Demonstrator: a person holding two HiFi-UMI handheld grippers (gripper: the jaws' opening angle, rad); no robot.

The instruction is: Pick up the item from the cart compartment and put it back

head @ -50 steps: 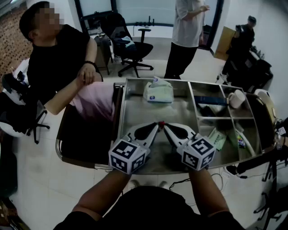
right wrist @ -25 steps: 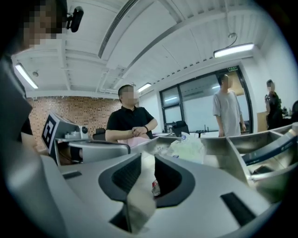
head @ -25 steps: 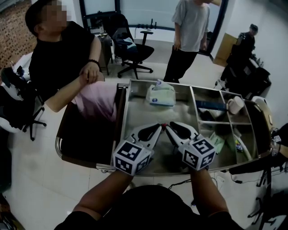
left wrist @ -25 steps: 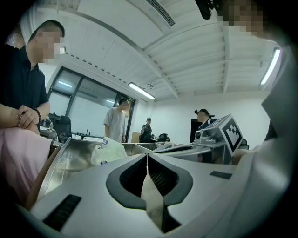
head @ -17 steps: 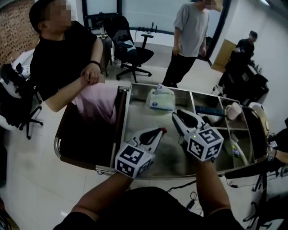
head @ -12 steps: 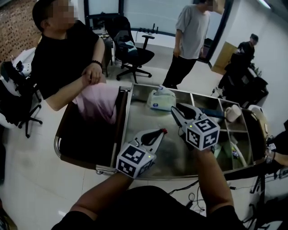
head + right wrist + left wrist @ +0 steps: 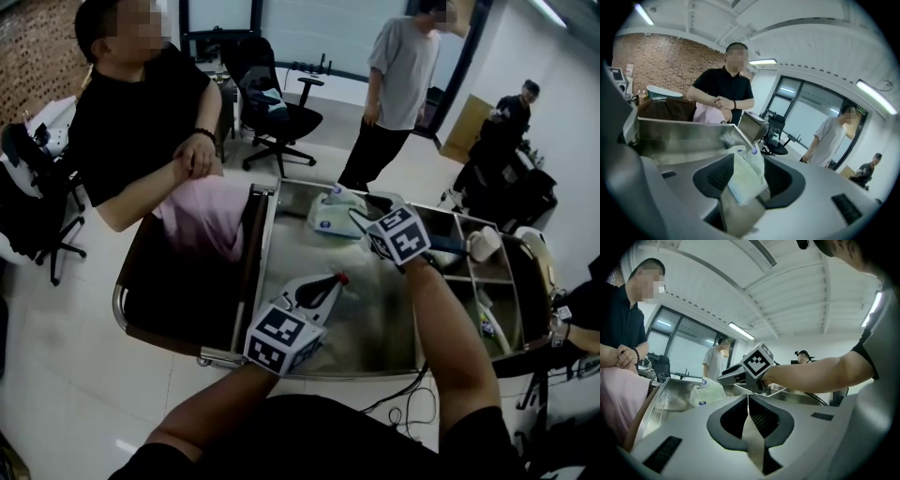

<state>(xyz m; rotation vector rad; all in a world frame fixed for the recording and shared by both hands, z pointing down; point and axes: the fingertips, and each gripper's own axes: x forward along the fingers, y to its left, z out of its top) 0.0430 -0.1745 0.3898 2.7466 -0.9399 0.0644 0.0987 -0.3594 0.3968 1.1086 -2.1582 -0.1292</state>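
A pale green tissue pack (image 7: 330,215) lies at the far end of the steel cart's (image 7: 265,246) large compartment. My right gripper (image 7: 364,208) reaches over to it, its jaws opening. In the right gripper view the tissue pack (image 7: 744,177) stands in the gap of the right gripper (image 7: 749,159), and the pads do not press on it. My left gripper (image 7: 339,279) rests shut and empty over the near part of the same compartment. The left gripper view shows its closed tips (image 7: 748,397), with the tissue pack (image 7: 707,393) and the right gripper (image 7: 730,376) beyond.
Smaller compartments on the cart's right hold a dark blue item (image 7: 442,246), a white cup-like thing (image 7: 487,240) and other bits. A seated person (image 7: 141,131) with a pink cloth on the lap is at the cart's left. Another person (image 7: 394,89) stands behind, near an office chair (image 7: 267,108).
My right gripper has left the left gripper's side and travelled to the far end of the compartment, to the tissue pack, its jaws spreading. The left gripper has stayed in place.
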